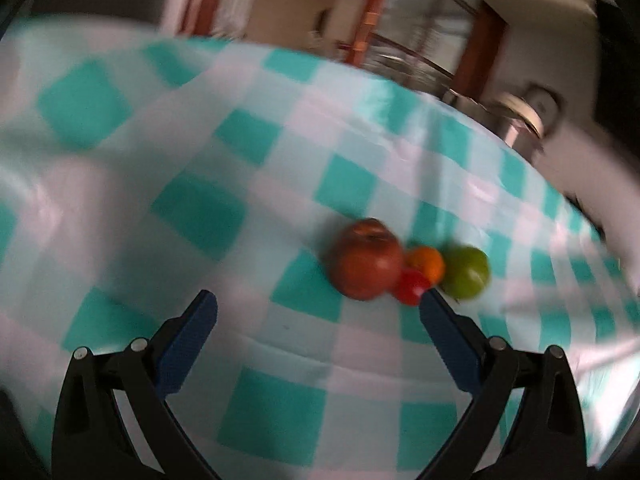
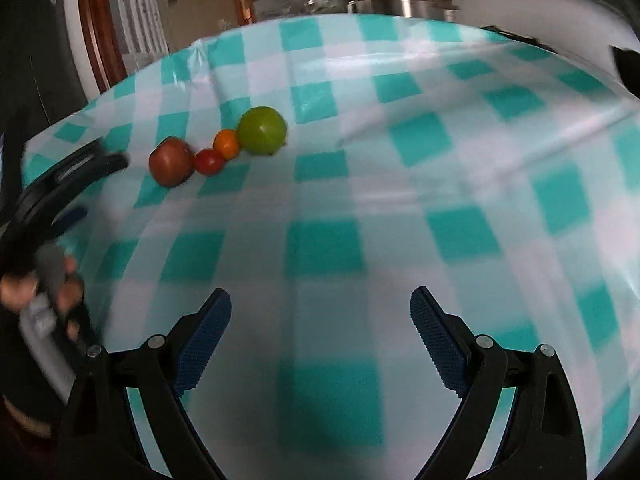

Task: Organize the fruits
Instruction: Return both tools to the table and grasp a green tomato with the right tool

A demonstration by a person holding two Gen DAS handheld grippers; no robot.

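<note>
Both tools stand with their blue-padded fingers spread wide and nothing between them. Seen from its own camera, the left tool [image 1: 318, 300] hangs above the surface [image 1: 120, 208], which is covered in a teal and white checked cloth, and its right fingertip [image 1: 430, 300] sits just beside the small red fruit; whether they touch cannot be told through the blur. The right tool [image 2: 320, 300] hovers over bare cloth, well apart from the fruit.

Four fruits lie in a tight row on the cloth. In the left wrist view they sit at about 1 o'clock from the tool: a large red apple [image 1: 366, 264], then a small red fruit [image 1: 412, 286], an orange one [image 1: 427, 263] and a green apple [image 1: 466, 271], each touching or nearly touching its neighbour. In the right wrist view the same row lies at about 11 o'clock, running from the red apple [image 2: 171, 161] through the small red fruit [image 2: 209, 161] and the orange one [image 2: 226, 144] to the green apple [image 2: 262, 130].

At 9 o'clock in that view the left tool's [image 2: 80, 168] black frame reaches in, with the person's left hand [image 2: 44, 280] wrapped around a grey handle. A metal pot [image 2: 404, 2] stands beyond the far edge of the surface.
</note>
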